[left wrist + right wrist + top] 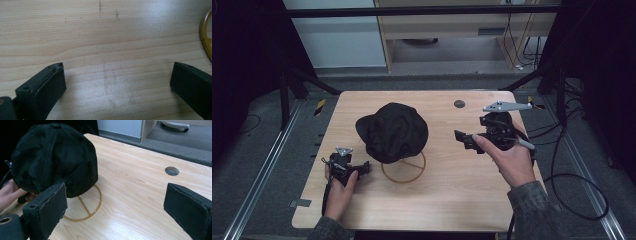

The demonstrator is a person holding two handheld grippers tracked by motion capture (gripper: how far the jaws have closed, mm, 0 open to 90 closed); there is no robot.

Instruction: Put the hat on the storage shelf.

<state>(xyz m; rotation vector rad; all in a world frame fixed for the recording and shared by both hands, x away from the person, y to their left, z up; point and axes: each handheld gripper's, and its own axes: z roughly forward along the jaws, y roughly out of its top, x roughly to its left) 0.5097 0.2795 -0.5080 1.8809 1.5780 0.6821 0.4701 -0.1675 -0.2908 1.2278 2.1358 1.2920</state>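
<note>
Light wood surface [452,200] w/ one grey round grommet [459,104] near the far edge; grey floor around it, dark frame rails at the sides, a pale cabinet beyond. One black cap [392,131] sits mid-surface on one gold wire ring stand [404,172]; the stand's upper part is hidden under the cap. Two hand-held grippers: left hand-held gripper [362,169] just beside the ring, jaws spread wide over bare wood; right hand-held gripper [462,137] well apart from the cap, jaws spread, nothing between. Person's sleeves cut off at the bottom edge
</note>
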